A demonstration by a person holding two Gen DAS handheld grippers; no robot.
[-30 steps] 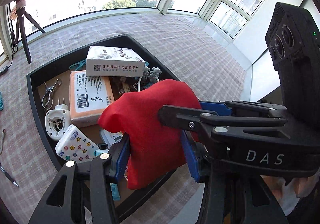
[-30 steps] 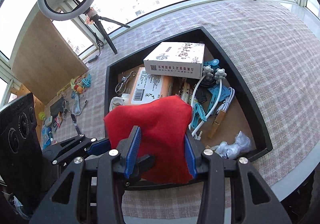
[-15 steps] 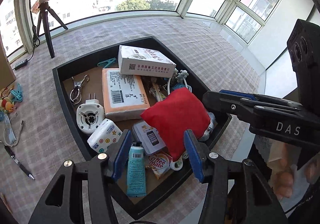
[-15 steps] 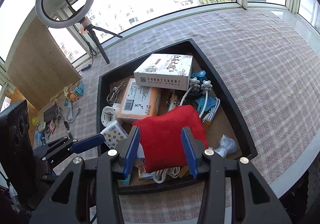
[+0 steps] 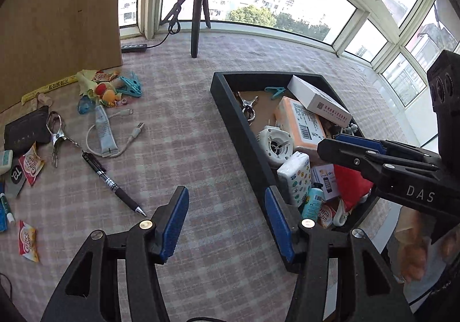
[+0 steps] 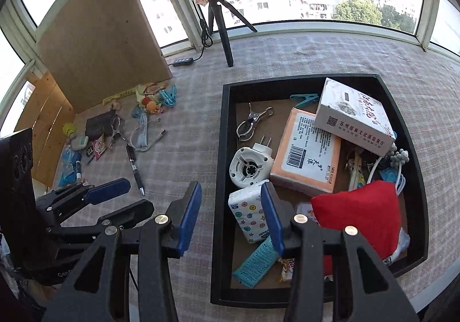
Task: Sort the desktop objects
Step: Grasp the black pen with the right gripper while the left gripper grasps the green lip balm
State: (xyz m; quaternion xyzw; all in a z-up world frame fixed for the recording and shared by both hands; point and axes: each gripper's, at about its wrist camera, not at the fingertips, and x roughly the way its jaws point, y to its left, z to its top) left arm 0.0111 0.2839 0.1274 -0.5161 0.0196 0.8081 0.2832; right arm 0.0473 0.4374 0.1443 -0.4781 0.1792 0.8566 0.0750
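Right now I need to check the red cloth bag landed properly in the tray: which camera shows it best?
The right wrist view: the red cloth bag lies nearly whole inside the black tray. In the left wrist view only a part of it shows, behind the right gripper.

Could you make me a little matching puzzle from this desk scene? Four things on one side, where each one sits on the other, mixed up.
Things:
1. red cloth pouch
2. black pen
3. white patterned box
4. ring light tripod

Places:
A. on the tablecloth, outside the tray, left of it
B. leaning on the orange pack in the tray's far part
C. standing on the table by the window
D. in the tray's near right corner

Pairs: 1-D, 2-A, 3-B, 4-C
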